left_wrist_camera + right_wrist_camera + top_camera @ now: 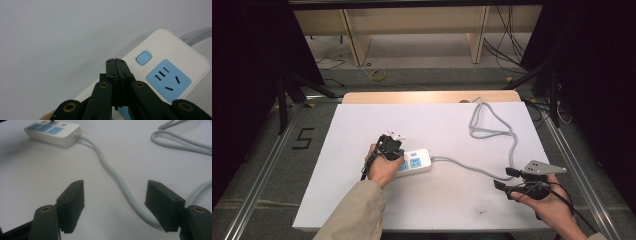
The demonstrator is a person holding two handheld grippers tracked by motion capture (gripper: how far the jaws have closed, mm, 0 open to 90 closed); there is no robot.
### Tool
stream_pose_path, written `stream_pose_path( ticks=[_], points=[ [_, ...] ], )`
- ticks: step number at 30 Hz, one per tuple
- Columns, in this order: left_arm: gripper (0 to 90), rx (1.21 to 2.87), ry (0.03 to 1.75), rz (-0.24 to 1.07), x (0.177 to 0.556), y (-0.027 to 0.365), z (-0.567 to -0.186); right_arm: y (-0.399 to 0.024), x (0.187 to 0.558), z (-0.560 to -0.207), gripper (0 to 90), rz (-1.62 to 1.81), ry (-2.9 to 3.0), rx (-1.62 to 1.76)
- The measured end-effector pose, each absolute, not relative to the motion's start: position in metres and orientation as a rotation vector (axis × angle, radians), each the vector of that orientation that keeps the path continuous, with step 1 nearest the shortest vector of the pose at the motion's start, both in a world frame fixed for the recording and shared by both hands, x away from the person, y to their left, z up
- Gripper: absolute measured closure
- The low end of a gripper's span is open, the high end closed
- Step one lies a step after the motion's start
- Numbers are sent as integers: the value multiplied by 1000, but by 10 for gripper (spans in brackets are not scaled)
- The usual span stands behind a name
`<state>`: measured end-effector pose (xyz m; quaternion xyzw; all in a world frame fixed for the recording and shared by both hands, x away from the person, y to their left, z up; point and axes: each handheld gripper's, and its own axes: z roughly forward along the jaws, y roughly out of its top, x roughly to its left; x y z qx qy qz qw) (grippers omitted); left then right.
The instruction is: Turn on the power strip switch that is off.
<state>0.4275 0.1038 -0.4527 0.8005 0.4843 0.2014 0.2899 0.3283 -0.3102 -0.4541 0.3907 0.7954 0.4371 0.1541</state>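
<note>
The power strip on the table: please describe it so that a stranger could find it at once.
On the white table, look just left of centre, by the person's left hand. The power strip lies there: a white block with blue sockets, unlike the loose grey cable that leaves it.

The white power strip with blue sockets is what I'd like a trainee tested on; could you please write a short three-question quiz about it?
1. True or false: the left tool has its jaws shut above the white power strip with blue sockets.
2. Which tool is open: A left, B right?
3. What colour is the strip's long cable?

Key: 1 true; 2 B; 3 grey.
</note>
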Motion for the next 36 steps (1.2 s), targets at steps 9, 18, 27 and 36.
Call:
stream_pose_path(
  ticks=[9,18,27,36],
  points=[
    [898,2153,1292,550,427,102,-453,-310,328,-455,321,1251,2282,1116],
    [898,2179,1276,564,426,101,-453,-309,328,-454,321,1248,2285,1117],
    [899,2209,1280,573,428,98,-452,-309,328,-455,322,1251,2287,1114],
    [900,2216,1291,571,429,96,-452,-309,328,-455,326,1246,2290,1112]
  ],
)
